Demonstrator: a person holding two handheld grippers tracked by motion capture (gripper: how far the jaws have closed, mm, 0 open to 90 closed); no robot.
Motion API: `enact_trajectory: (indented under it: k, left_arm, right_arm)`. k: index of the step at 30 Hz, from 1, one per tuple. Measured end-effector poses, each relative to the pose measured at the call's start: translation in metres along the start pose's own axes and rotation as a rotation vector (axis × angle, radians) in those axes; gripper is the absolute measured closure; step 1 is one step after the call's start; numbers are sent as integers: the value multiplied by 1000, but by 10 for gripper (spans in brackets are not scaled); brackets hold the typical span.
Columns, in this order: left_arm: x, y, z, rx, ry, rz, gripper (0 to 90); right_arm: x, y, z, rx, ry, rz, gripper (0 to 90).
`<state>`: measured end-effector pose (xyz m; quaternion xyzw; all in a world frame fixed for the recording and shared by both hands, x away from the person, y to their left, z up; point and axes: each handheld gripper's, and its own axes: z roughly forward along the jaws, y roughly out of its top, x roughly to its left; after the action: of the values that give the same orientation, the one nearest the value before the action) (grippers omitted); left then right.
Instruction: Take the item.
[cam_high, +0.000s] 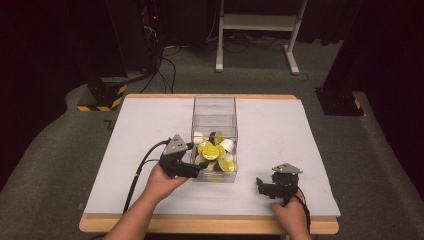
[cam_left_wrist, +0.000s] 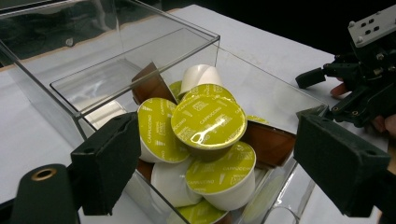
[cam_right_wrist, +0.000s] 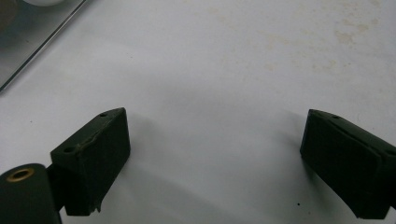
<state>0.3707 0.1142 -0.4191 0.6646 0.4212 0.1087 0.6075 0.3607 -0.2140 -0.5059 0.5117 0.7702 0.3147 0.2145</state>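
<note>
My left gripper (cam_left_wrist: 205, 154) stands spread and empty; the top capsule (cam_left_wrist: 208, 122) lies at twelve o'clock in the clear box (cam_high: 214, 107). Right gripper (cam_right_wrist: 215, 163), spread, idles farther off

One clear box (cam_high: 214, 117), two grippers (cam_high: 202, 167)

— Where does the box (cam_high: 214, 118) sit?
— Near the middle of the tabletop (cam_high: 130, 150), long side running away from the person. The capsules (cam_high: 214, 152) are piled in its near end; the far end holds none.

— And the grippers?
— The left gripper (cam_high: 198, 170) is at the box's near left corner, its fingers (cam_left_wrist: 108, 161) spread either side of that corner. The right gripper (cam_high: 261, 186) rests on the tabletop to the right of the box, near the front edge, well apart from it.
</note>
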Motion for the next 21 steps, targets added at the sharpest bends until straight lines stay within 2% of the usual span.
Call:
enact_trajectory:
  k: [3, 14, 21]
  left_arm:
    - [1, 1, 2, 2, 1, -10, 156]
    - [-1, 1, 16, 27, 8, 12, 176]
    - [-2, 1, 26, 27, 6, -5, 179]
  right_arm:
    - [0, 0, 0, 0, 0, 0, 83]
    - [0, 0, 0, 0, 0, 0, 83]
    - [0, 0, 0, 0, 0, 0, 83]
